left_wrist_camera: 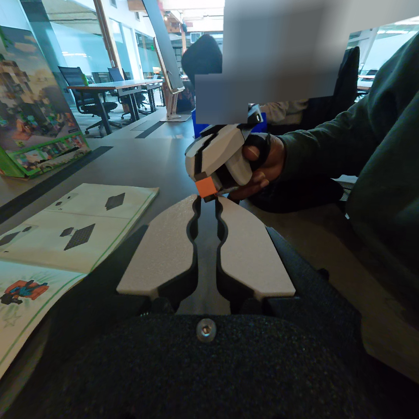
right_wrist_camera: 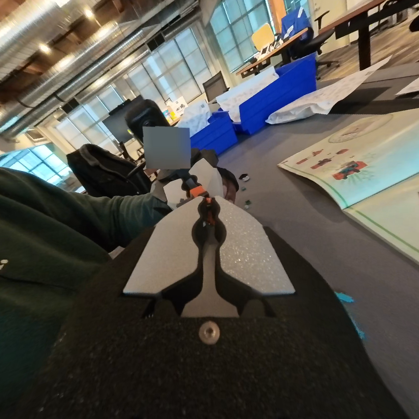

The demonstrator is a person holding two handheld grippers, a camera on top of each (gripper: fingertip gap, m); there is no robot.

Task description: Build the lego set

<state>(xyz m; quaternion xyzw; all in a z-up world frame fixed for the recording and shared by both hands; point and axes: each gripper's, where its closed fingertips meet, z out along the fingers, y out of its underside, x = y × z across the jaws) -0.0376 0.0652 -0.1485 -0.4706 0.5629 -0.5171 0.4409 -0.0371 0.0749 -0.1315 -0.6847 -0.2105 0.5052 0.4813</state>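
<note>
Orange and dark grey plastic make up the small lego assembly (left_wrist_camera: 205,187), which is being held in the air above the grey table (left_wrist_camera: 136,163), just beyond the tips of the left gripper (left_wrist_camera: 207,199). In the left wrist view it is being gripped by the right gripper (left_wrist_camera: 204,179), whose white fingers are closed onto it from the far right, with a hand (left_wrist_camera: 264,163) wrapped round the handle. The left gripper's fingers are being held a narrow gap apart, and the dark lower end of the assembly is sitting right at that gap; whether it is actually being pinched there cannot be told. In the right wrist view, a thin orange and black piece (right_wrist_camera: 209,209) is seen clamped between the nearly closed right fingers (right_wrist_camera: 240,244), its long axis running along them towards the left gripper. Both grippers are equally near, tip to tip. An open instruction booklet (left_wrist_camera: 86,226) is lying to the left, the set's box (left_wrist_camera: 36,113) standing farther left.
</note>
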